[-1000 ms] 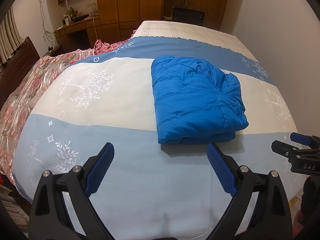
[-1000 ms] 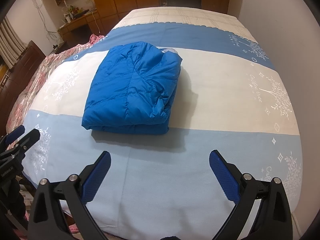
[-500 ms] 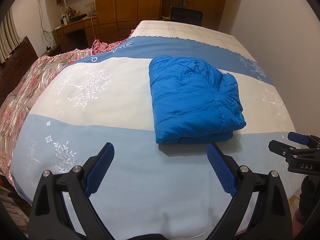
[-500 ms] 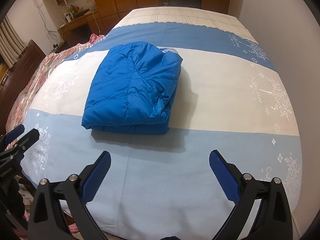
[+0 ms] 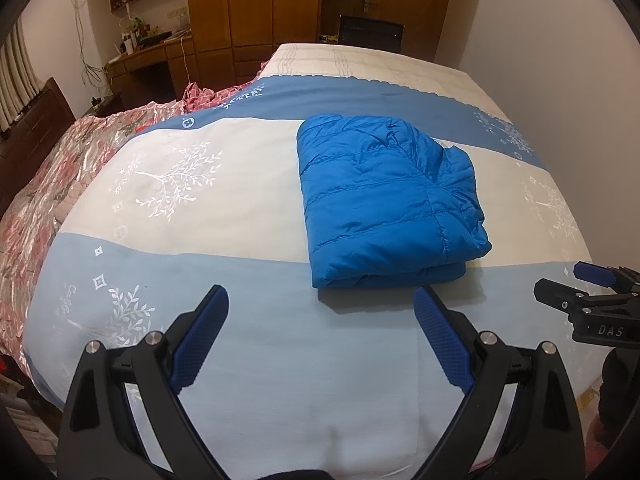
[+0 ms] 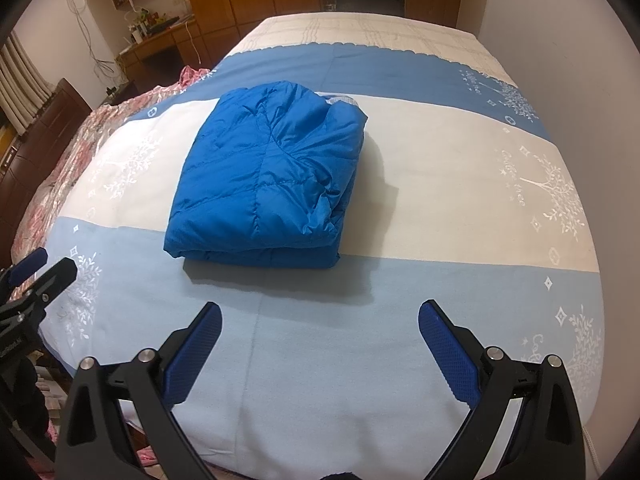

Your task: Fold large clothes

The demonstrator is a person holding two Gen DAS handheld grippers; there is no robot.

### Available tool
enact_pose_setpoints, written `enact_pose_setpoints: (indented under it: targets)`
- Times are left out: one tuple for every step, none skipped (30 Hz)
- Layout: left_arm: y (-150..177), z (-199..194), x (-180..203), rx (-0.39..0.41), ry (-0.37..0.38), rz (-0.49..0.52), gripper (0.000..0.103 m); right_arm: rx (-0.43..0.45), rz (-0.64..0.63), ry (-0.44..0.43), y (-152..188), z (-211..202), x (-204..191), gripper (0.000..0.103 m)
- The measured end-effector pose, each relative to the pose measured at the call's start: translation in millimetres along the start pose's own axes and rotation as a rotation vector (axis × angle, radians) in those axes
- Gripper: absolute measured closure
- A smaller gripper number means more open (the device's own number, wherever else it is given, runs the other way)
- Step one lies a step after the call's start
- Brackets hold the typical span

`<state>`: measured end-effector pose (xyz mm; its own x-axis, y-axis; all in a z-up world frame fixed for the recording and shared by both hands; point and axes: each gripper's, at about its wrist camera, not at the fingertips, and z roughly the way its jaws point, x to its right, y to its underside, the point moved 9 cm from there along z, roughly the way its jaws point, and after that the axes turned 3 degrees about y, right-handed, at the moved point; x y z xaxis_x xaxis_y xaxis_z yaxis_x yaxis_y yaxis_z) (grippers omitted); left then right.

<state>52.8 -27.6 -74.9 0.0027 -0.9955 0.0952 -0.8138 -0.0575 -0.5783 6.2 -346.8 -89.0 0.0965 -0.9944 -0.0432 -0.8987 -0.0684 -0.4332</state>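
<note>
A blue puffer jacket [image 5: 384, 204] lies folded into a thick rectangle on the bed; it also shows in the right wrist view [image 6: 268, 180]. My left gripper [image 5: 320, 312] is open and empty, held back above the bed's near edge, short of the jacket. My right gripper [image 6: 320, 320] is open and empty too, also short of the jacket. The right gripper shows at the right edge of the left wrist view [image 5: 580, 292]. The left gripper shows at the left edge of the right wrist view [image 6: 36, 276].
The bed cover [image 5: 200, 184] has blue and white bands with tree prints. A pink floral quilt [image 5: 48, 184] lies bunched on the left. A white wall [image 6: 560, 40] runs along the right side. Wooden wardrobes and a desk [image 5: 160, 56] stand behind.
Both grippers stay open and empty. The left wrist view has shifted slightly, with the jacket sitting a little lower and to the left. The jacket has not moved on the bed.
</note>
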Motion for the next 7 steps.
enact_pose_setpoints:
  targets:
    - [-0.1,0.0,-0.2,0.000,0.001,0.000,0.010,0.000,0.000,0.000,-0.1,0.0,0.1,0.004]
    - [0.1,0.0,0.1,-0.001,0.002,-0.001,0.010,0.001,0.001,-0.001,-0.2,-0.1,0.2,0.004]
    - [0.1,-0.1,0.0,-0.001,0.001,0.000,0.010,0.002,0.001,0.000,-0.3,0.2,0.3,0.004]
    - [0.0,-0.3,-0.1,0.000,0.000,0.000,0.010,0.001,0.001,0.000,-0.6,0.6,0.5,0.004]
    - [-0.2,-0.5,-0.2,0.001,0.001,0.001,0.010,0.000,0.001,0.000,-0.4,1.1,0.5,0.004]
    - [-0.1,-0.3,0.0,0.000,0.002,0.001,0.010,0.001,0.003,0.000,-0.1,1.4,0.5,0.004]
    - [0.1,-0.4,0.1,0.001,0.000,0.001,0.010,0.001,0.003,0.001,0.1,1.5,0.6,0.004]
